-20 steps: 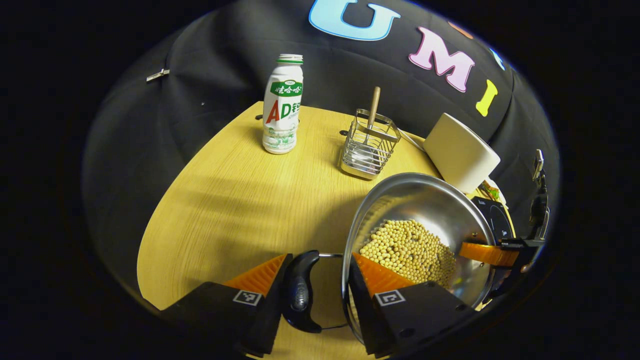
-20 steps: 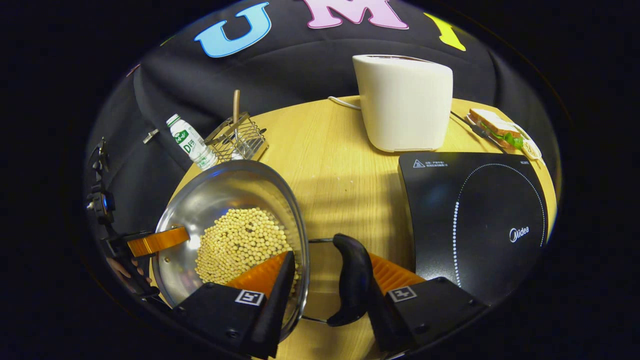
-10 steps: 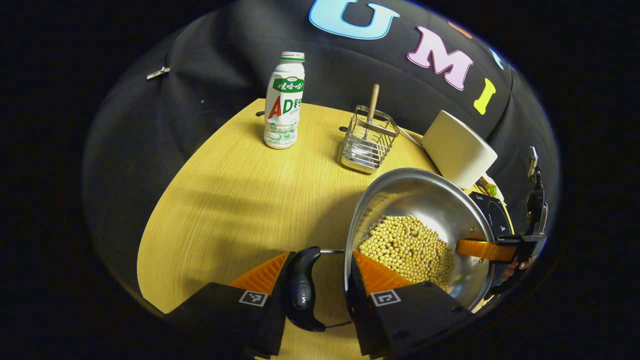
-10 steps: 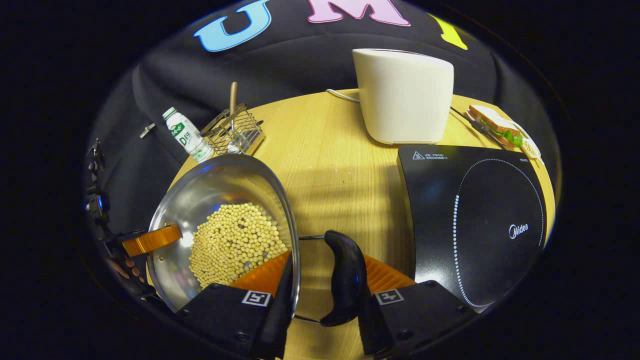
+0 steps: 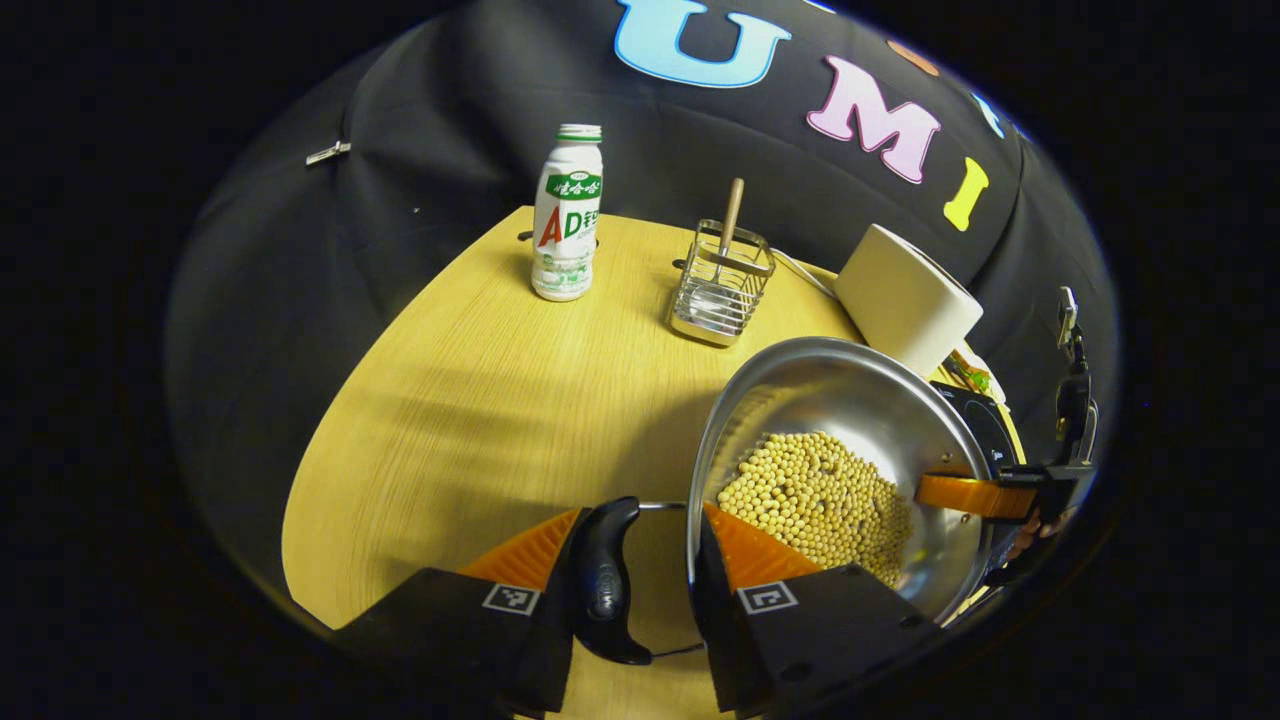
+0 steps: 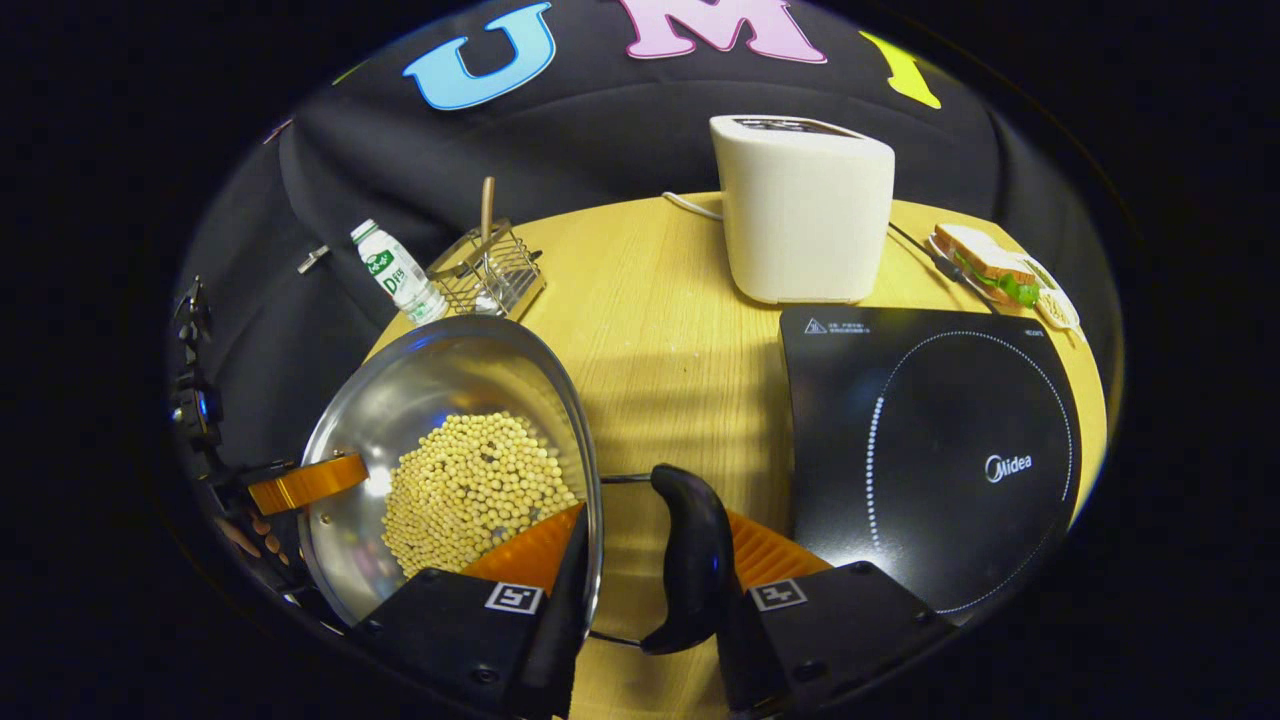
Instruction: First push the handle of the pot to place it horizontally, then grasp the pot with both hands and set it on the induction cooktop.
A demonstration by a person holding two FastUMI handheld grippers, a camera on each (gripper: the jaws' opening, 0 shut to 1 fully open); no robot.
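Two grippers, left (image 5: pixel 635 545) and right (image 6: pixel 652 545), are each gripping one handle of the one pot (image 6: pixel 400 400), one cooktop (image 6: pixel 930 460) lying at three o'clock.

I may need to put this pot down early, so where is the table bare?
Bare wood lies between the pot and cooktop, up to the toaster, and left of the pot below the bottle and rack. The cooktop is bare. The far right corner, with the sandwich, is crowded.
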